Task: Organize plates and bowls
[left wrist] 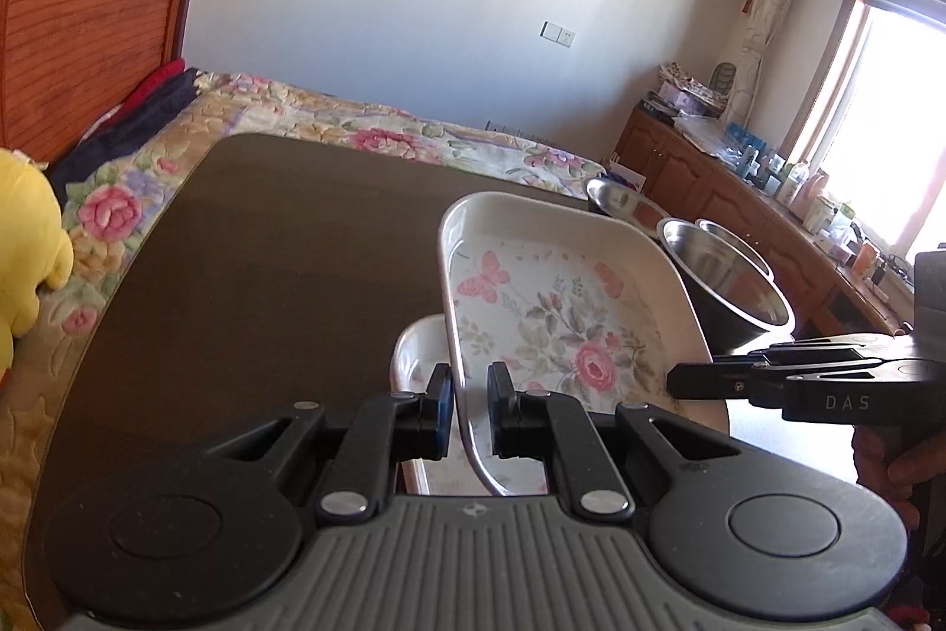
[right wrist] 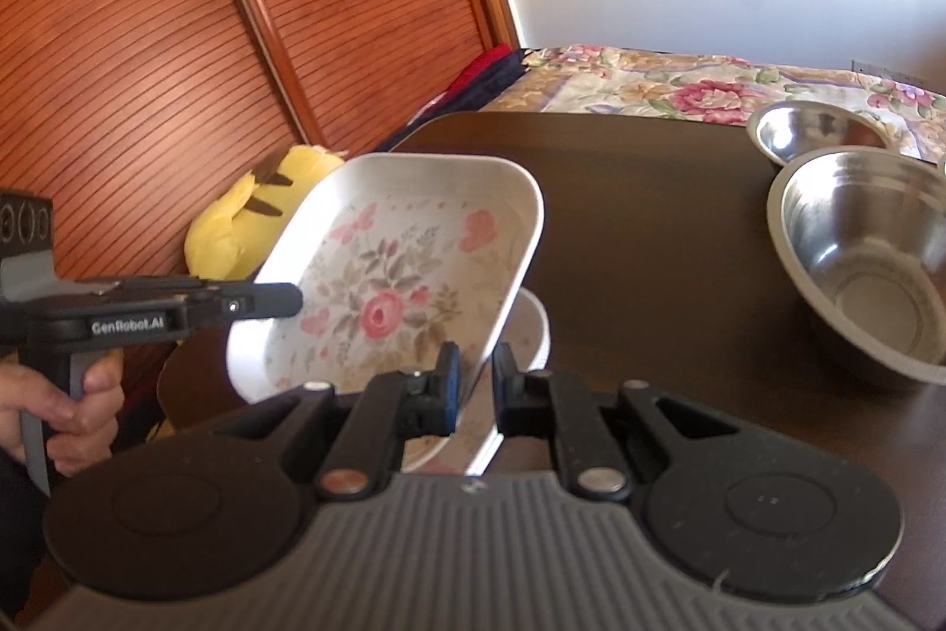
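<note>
Left wrist view shows the flowered plate [left wrist: 550, 311] lifted and tilted above a second plate [left wrist: 417, 353] on the dark table [left wrist: 266, 246]. You hold it from both sides: the left gripper [left wrist: 470, 409] is closed on its near rim, and the right gripper [right wrist: 476, 391] is pinching the opposite rim. I think you are stacking the plates. Next you should level it, then lower it onto the second plate. Both grippers point downward. Three steel bowls [right wrist: 869, 264] wait just beside, to the right.

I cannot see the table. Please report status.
Both grippers, left and right, shut on floral tray rims. Tray tilted above second dish. Steel bowls beside, path clear.
</note>
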{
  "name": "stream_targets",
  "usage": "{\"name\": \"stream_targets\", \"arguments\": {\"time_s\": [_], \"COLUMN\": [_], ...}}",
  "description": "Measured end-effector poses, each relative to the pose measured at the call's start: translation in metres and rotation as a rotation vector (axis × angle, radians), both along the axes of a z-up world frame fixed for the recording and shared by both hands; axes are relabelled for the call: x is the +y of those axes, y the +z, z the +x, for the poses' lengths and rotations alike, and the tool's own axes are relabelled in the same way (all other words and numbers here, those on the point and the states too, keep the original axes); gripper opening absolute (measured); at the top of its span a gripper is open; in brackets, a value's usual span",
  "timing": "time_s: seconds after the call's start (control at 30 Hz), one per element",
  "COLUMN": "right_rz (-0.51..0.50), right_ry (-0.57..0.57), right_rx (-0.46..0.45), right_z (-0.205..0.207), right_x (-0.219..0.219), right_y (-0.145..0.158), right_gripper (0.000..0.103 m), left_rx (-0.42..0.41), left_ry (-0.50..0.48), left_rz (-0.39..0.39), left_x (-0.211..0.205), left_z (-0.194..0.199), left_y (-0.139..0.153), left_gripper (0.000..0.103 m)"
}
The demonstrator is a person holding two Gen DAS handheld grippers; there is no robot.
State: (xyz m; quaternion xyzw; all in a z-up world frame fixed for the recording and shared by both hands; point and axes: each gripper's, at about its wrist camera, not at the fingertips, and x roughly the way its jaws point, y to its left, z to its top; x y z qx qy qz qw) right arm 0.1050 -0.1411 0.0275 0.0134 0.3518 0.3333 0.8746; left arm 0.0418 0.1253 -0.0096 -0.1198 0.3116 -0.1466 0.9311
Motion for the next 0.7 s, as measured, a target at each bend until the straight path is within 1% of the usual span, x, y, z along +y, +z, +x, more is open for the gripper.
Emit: {"name": "stream_targets", "arguments": {"time_s": [0.17, 0.43, 0.7], "right_rz": [-0.008, -0.012, -0.021], "right_ry": [0.011, 0.015, 0.015], "right_rx": [0.009, 0.036, 0.026], "right_z": [-0.003, -0.005, -0.007], "right_x": [-0.001, 0.0, 0.0], "right_y": [-0.002, -0.011, -0.013], "right_gripper": [0.013, 0.013, 0.013], "left_rx": [0.009, 0.015, 0.023], "left_ry": [-0.004, 0.0, 0.0], "left_rz": [0.003, 0.04, 0.054], "left_x": [0.0, -0.003, -0.005], "left_z": [-0.004, -0.005, -0.003], "left_y": [-0.004, -0.01, -0.014], "left_gripper": [0.011, 0.011, 0.011]}}
